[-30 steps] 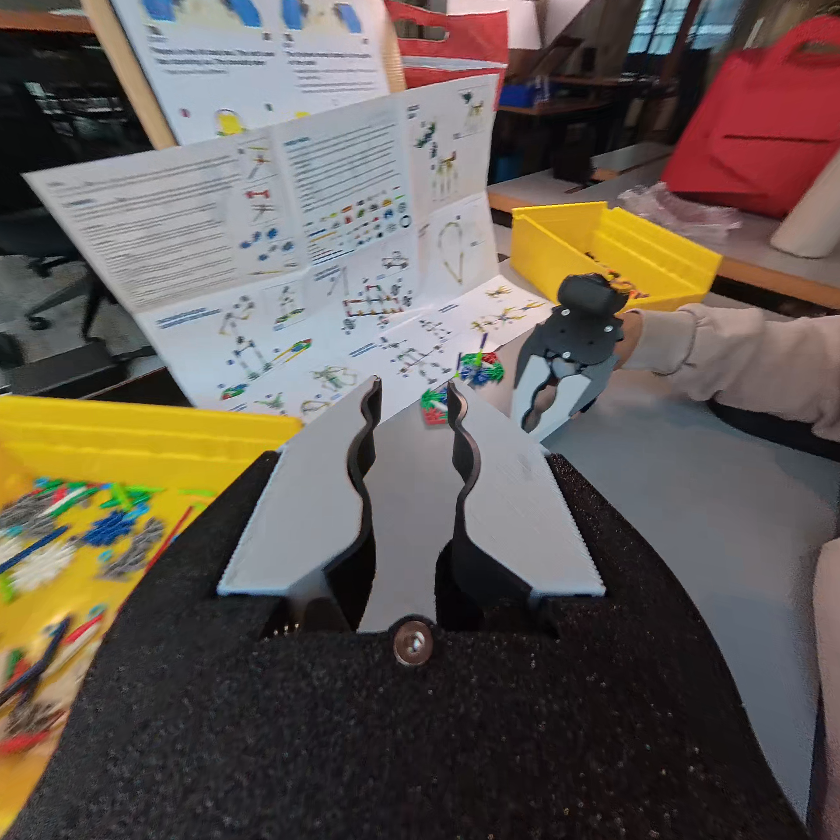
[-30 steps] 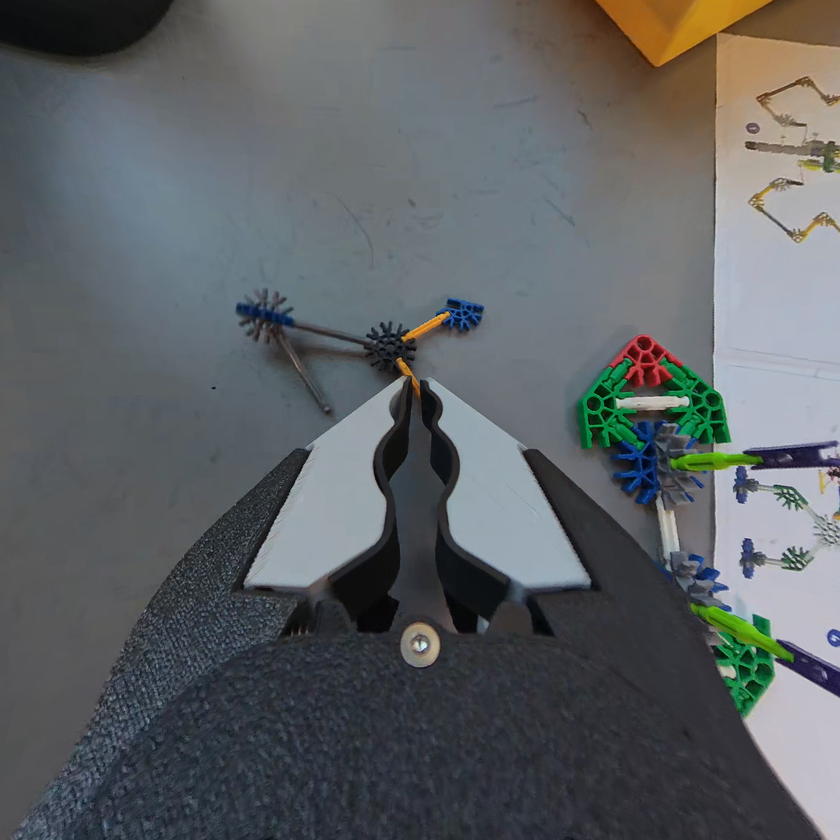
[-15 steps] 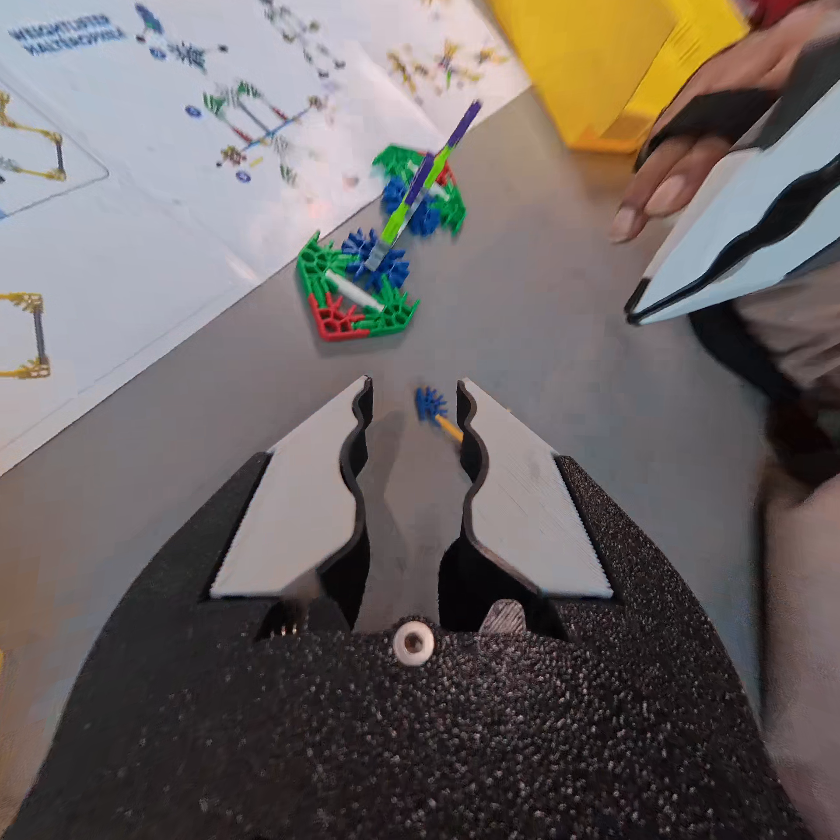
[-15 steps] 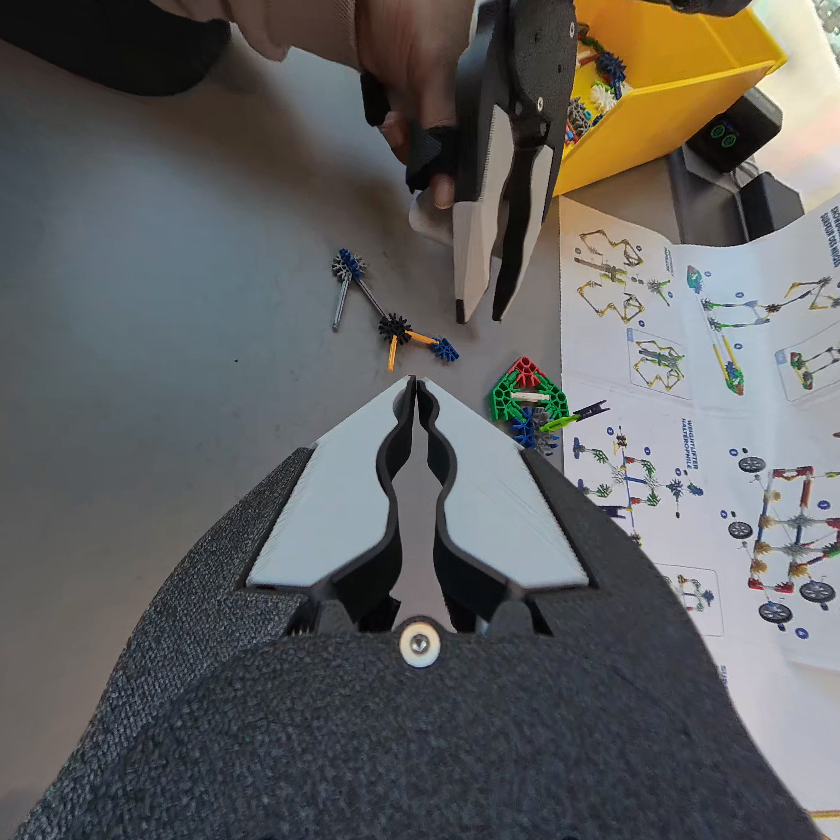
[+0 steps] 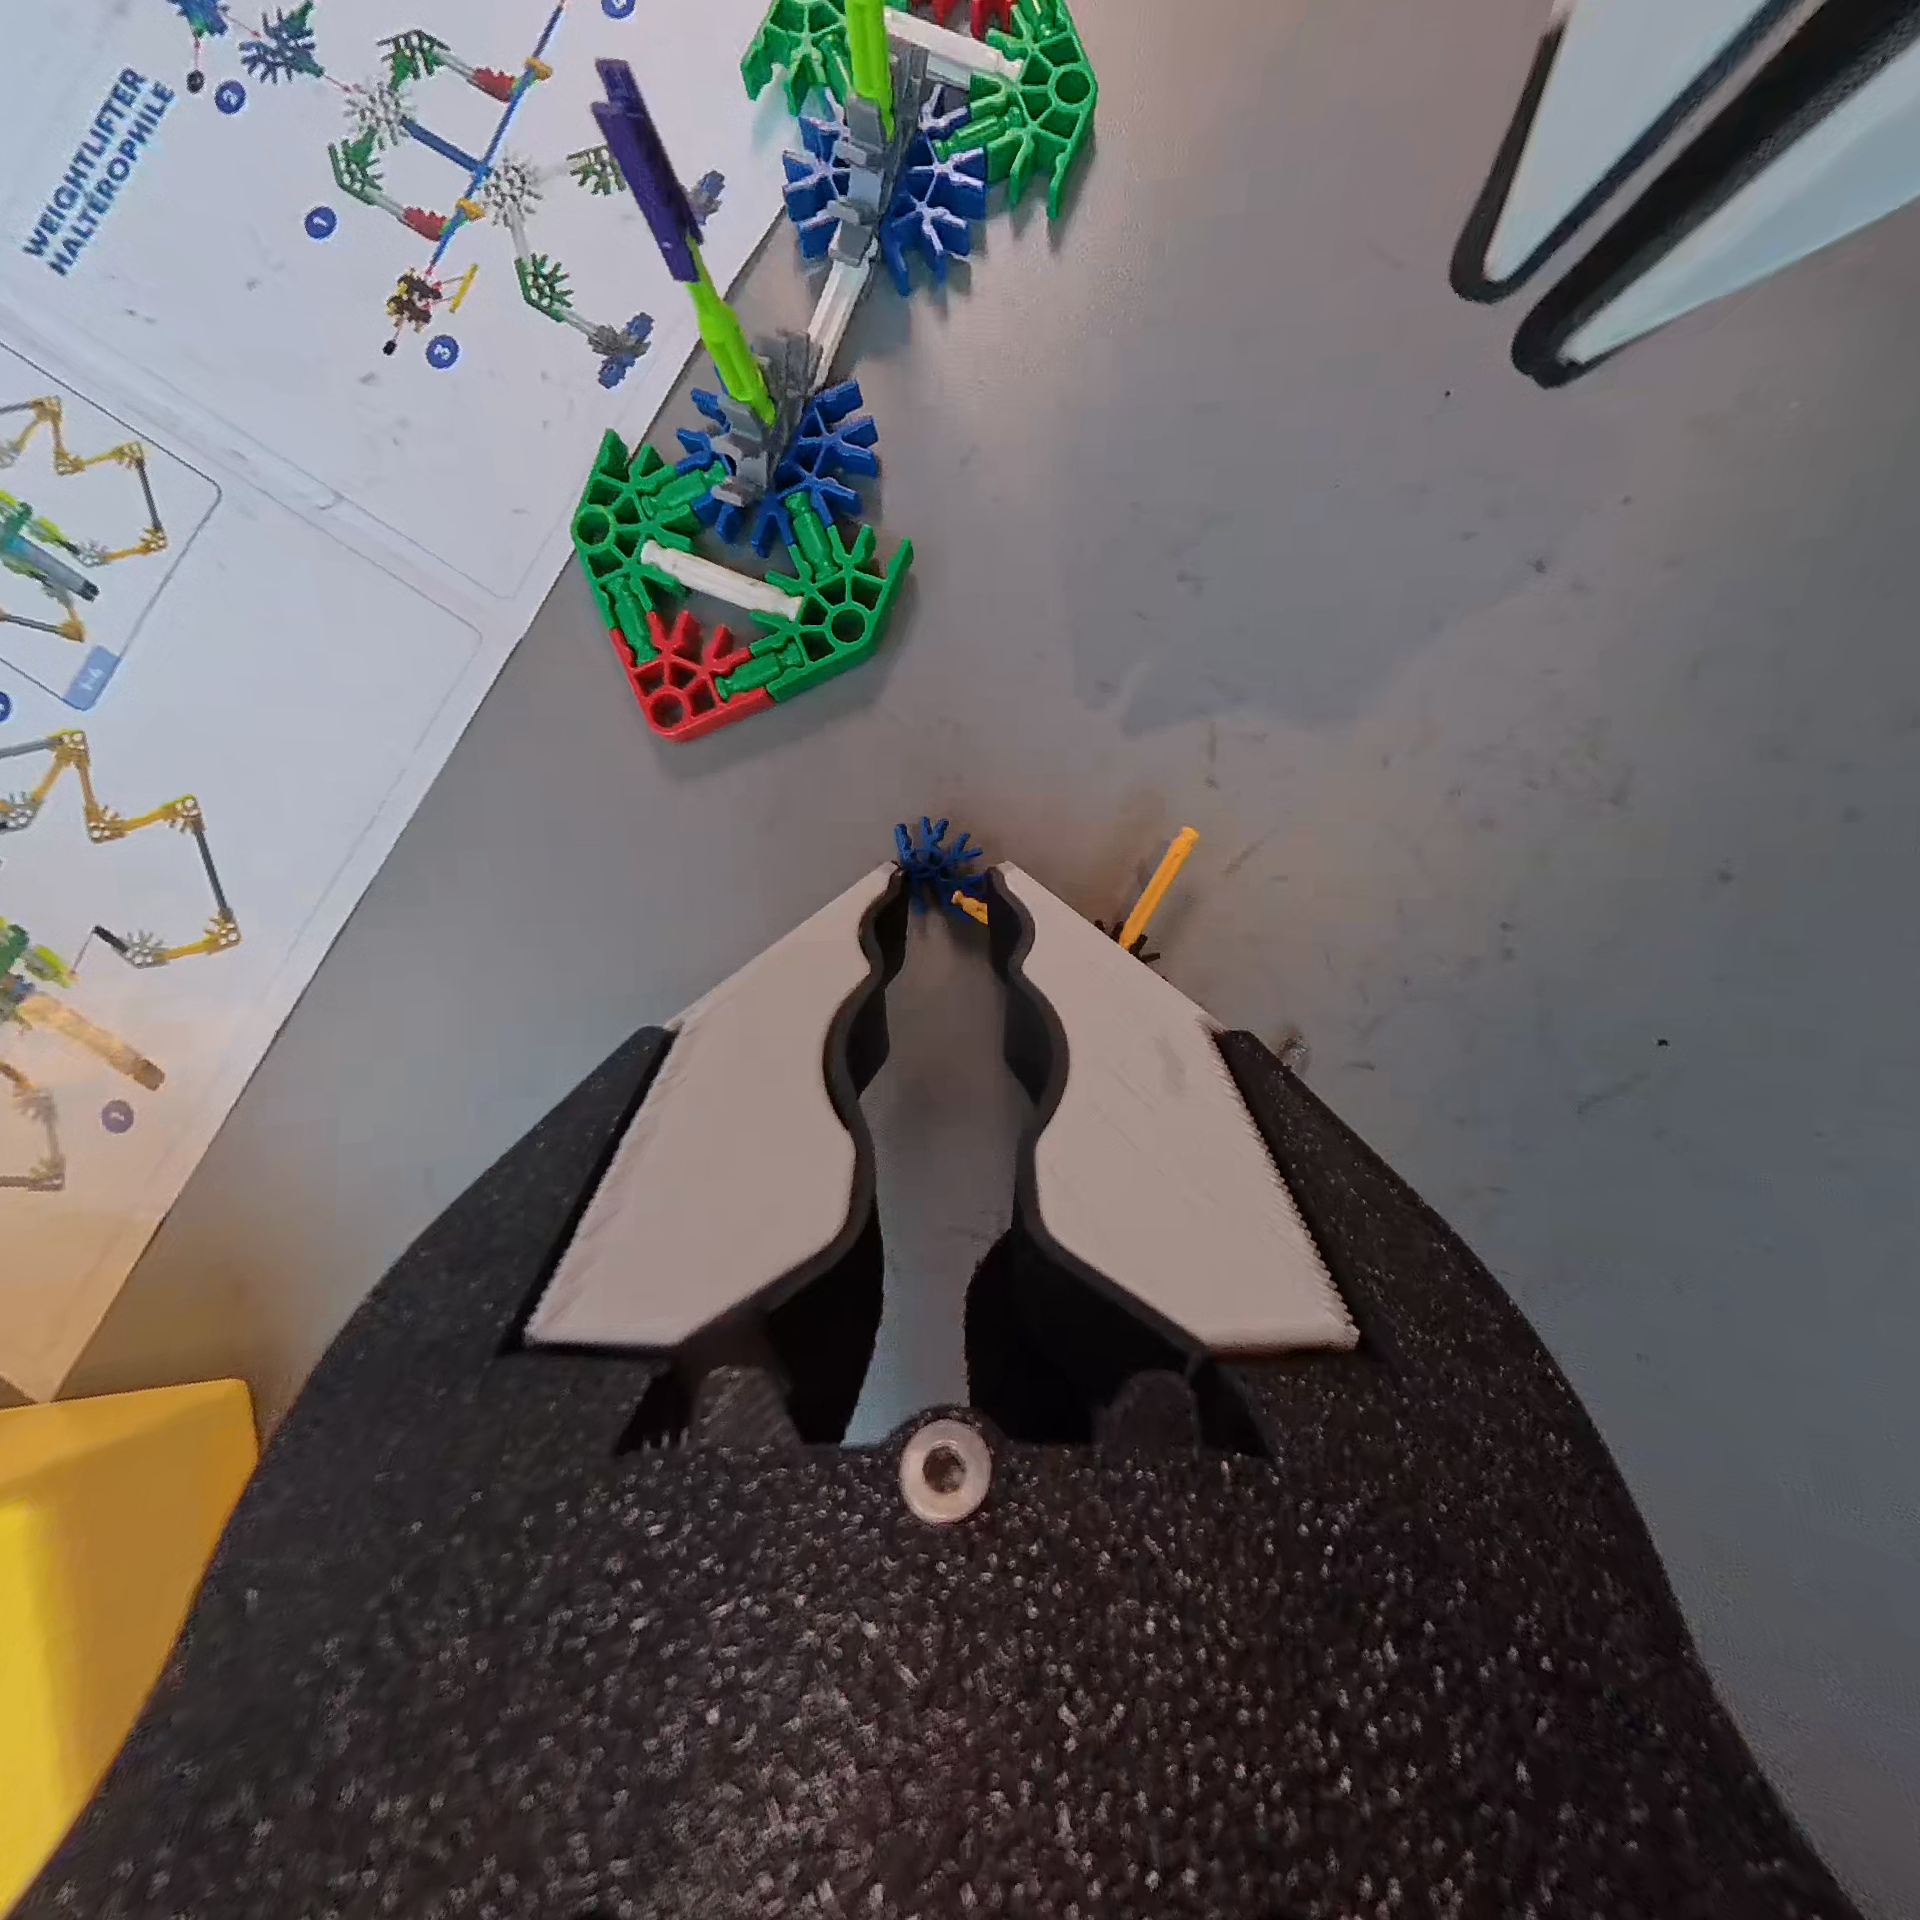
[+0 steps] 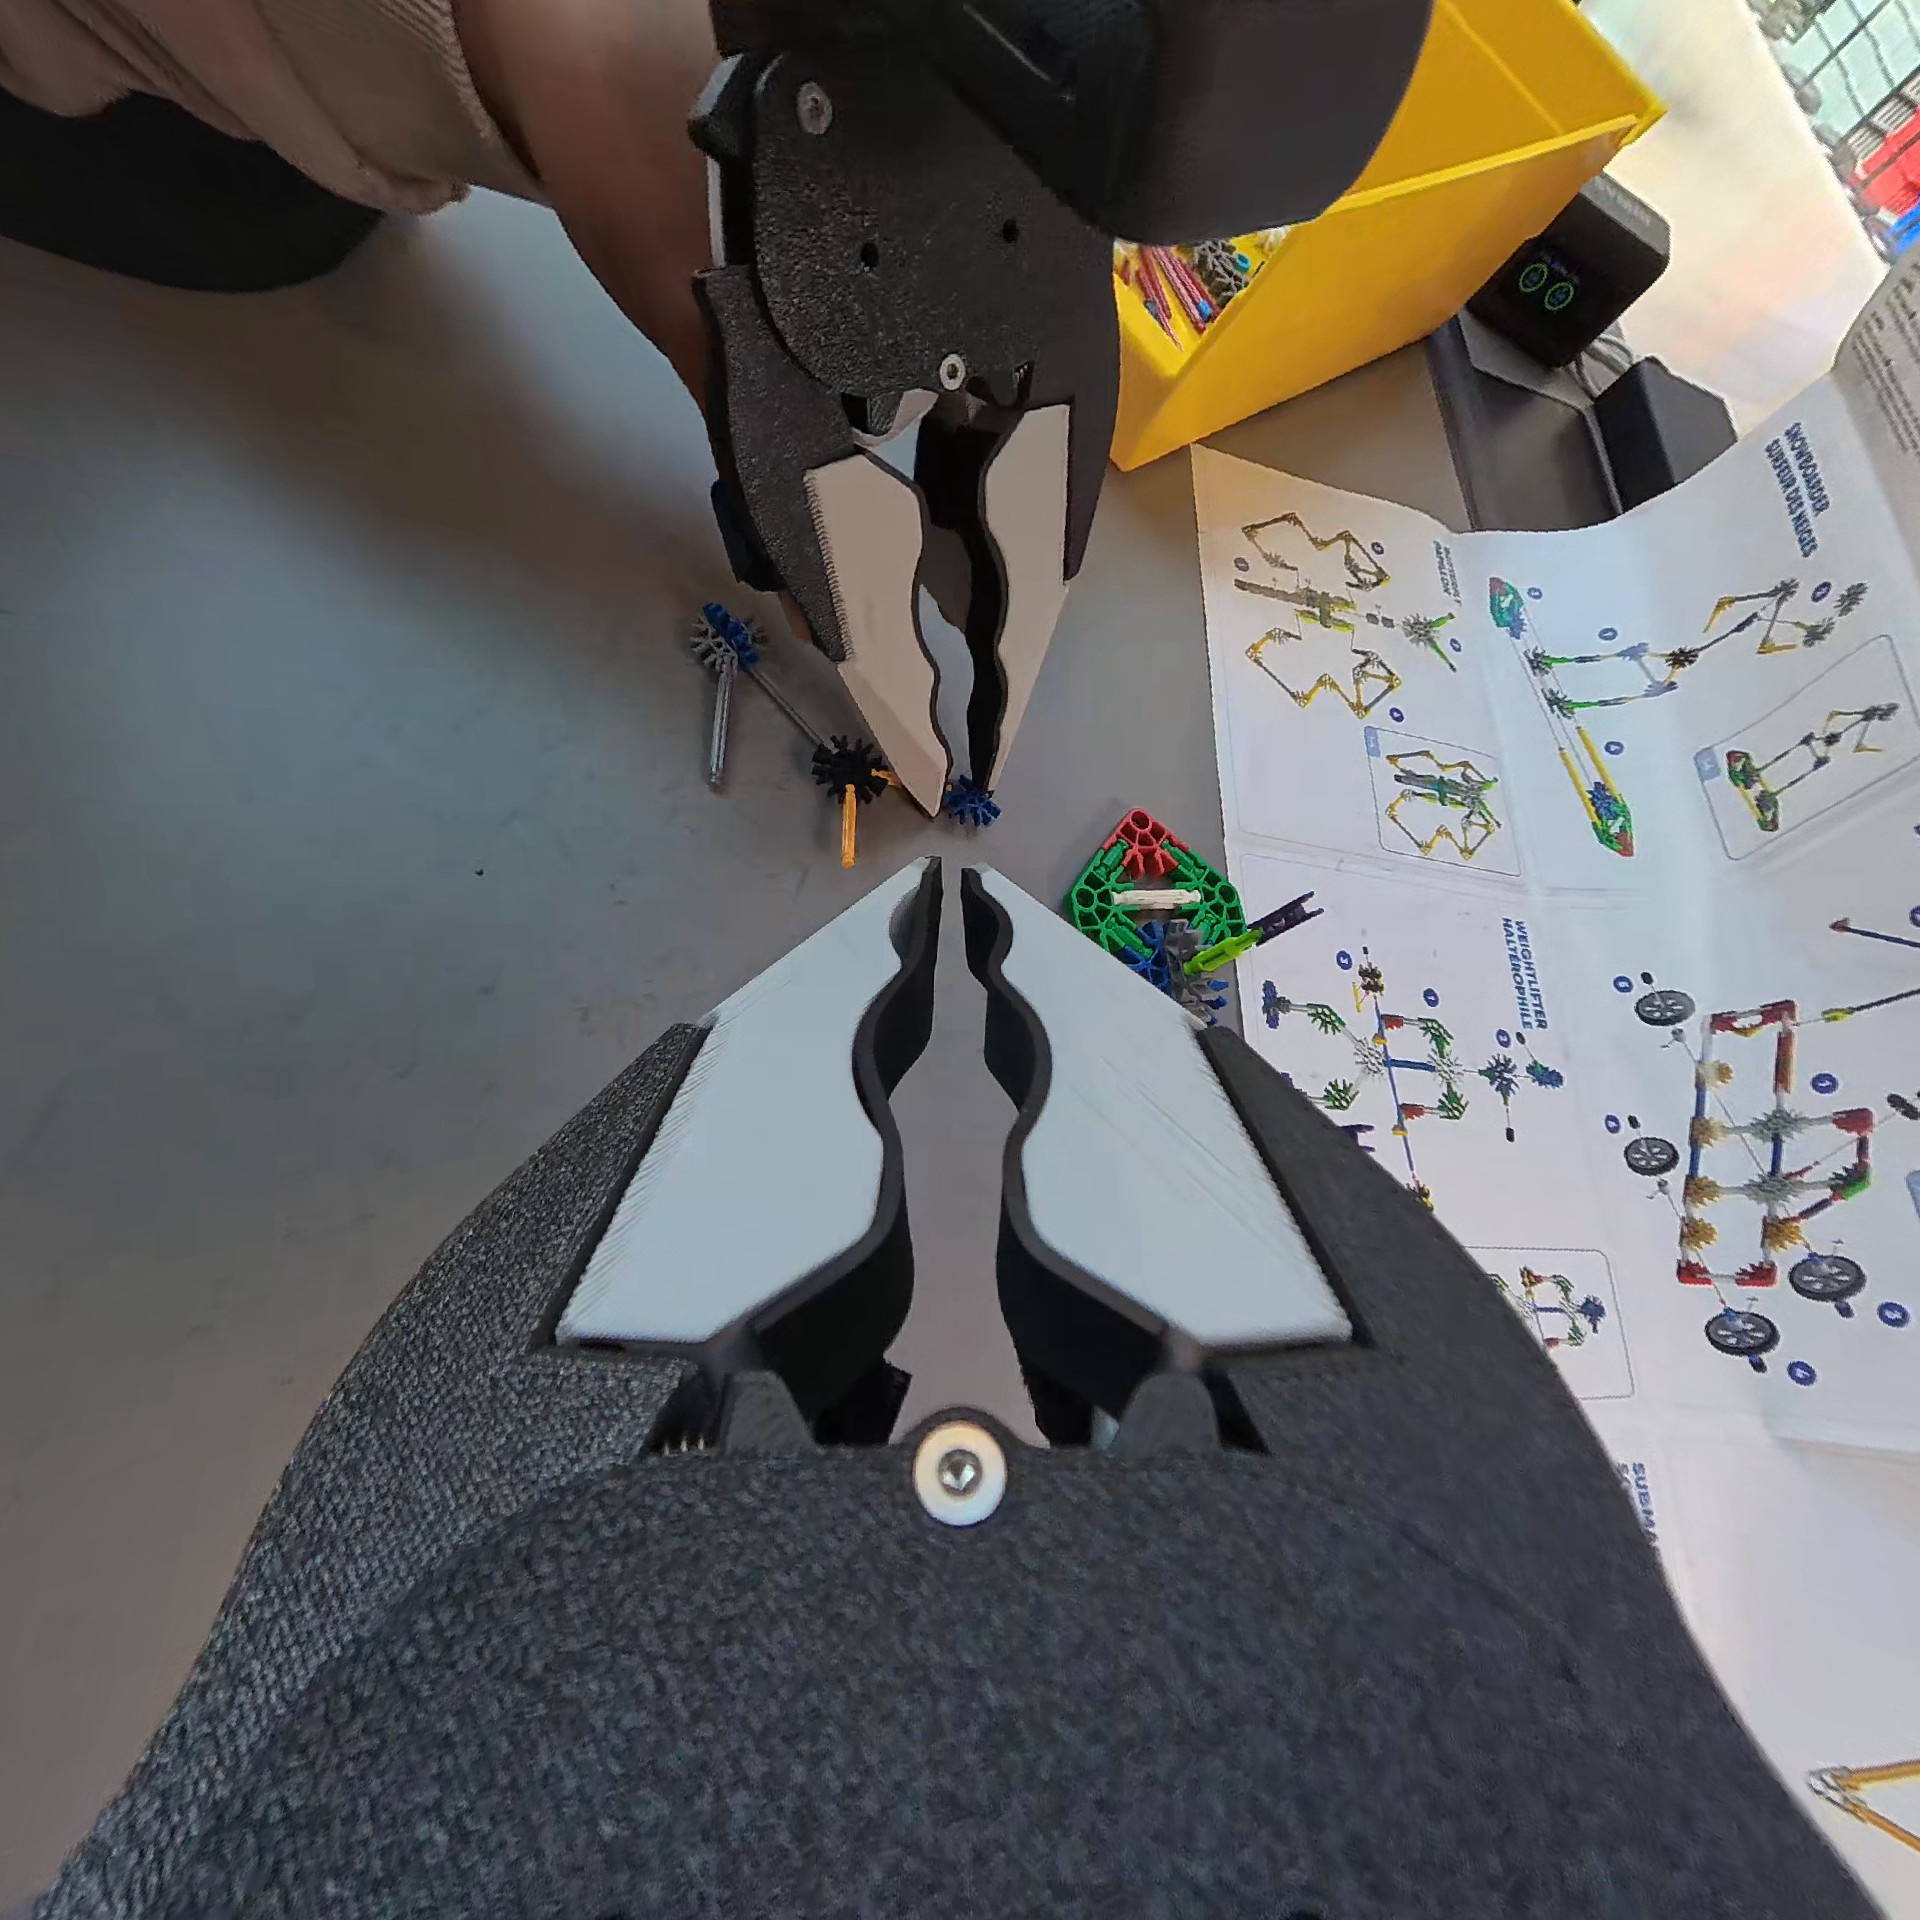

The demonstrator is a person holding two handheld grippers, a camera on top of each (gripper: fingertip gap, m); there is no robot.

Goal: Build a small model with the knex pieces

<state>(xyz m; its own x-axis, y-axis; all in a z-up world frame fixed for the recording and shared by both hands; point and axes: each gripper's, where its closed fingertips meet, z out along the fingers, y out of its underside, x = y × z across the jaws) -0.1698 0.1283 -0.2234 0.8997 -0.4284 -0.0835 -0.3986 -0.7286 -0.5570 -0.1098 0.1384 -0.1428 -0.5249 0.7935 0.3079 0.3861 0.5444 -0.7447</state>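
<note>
The left gripper (image 5: 943,883) had its fingers pinched on the small blue connector (image 5: 935,854) on the grey tabletop (image 5: 1455,727), the right gripper (image 6: 951,868) hung nearly closed and empty nearby, and that shallow tip-hold looked liable to slip.

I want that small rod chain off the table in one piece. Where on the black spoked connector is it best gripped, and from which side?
Probably from above, pinching the flat faces of the black spoked connector hub. It lies flat on the grey table with rods leaving several ways, so a sideways approach would hit them. The left tool already crowds its blue-connector side.
</note>
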